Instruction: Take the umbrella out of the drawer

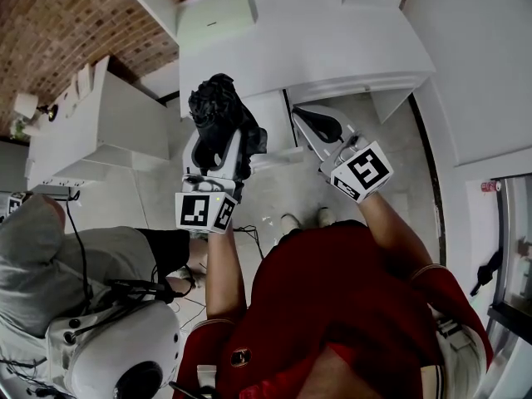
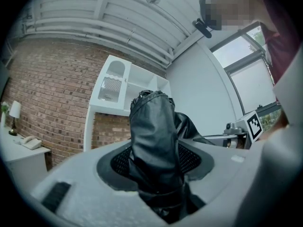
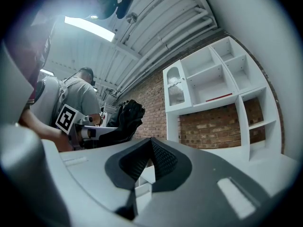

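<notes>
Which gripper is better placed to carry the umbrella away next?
Left. The left gripper is clamped on the black umbrella; the right gripper is shut, holding nothing.

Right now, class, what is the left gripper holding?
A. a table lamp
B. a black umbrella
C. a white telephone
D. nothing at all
B: in the left gripper view, the left gripper is clamped on the folded black umbrella, which sticks out from between its jaws.
</notes>
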{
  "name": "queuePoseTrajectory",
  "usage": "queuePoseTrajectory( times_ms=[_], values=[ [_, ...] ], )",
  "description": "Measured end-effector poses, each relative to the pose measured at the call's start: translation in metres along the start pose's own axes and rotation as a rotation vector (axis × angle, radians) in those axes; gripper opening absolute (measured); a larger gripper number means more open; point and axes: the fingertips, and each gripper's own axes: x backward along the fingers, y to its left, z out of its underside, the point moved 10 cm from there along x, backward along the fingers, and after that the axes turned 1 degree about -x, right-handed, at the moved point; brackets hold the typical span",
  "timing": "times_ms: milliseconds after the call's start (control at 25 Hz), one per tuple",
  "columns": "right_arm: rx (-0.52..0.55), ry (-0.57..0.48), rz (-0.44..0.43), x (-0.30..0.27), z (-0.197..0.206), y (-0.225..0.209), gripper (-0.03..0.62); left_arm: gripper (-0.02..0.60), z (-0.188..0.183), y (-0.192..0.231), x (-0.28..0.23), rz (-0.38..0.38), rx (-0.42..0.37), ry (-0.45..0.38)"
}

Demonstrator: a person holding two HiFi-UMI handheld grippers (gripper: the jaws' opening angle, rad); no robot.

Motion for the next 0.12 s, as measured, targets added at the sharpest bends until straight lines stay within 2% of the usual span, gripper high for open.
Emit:
queuePoseTrajectory(
  times_ms=[120],
  values=[
    [0.002,0.000,0.003,-0.0017,0.0009,0.0006,0.011,0.229,0.0015,0.0037,0.0009,-0.001,0.000,0.001]
  ],
)
